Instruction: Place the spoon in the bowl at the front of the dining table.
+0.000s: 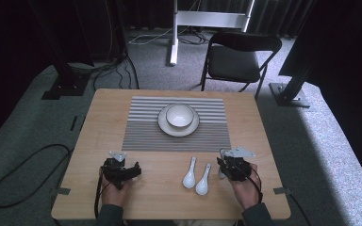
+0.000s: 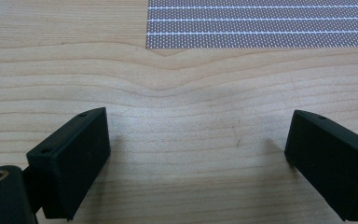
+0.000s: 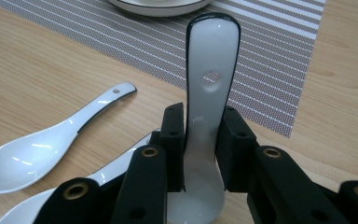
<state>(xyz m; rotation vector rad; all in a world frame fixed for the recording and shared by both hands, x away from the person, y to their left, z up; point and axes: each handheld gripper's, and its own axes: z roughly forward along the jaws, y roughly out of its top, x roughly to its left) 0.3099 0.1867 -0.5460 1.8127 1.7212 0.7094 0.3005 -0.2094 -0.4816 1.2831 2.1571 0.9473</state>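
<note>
Glazed and slick, the spoon [image 3: 209, 93] pinched by its handle in our right fingers [image 3: 204, 149] above the bench [image 1: 122, 197] could slip and chip, while our left fingers [image 2: 196, 154] gape empty.

The high view looked forward and down from above the person's side, taking in the whole wooden table [image 1: 245, 197], the chair [image 1: 238, 59] beyond it and the carpet around. The left gripper view sat low and close over the tabletop, facing the near edge of the striped placemat [image 2: 261, 23]. The right gripper view, equally near, faced along a white spoon [image 3: 209, 93] toward the same placemat and the plate [image 3: 158, 7], both shared with the high view.
</note>
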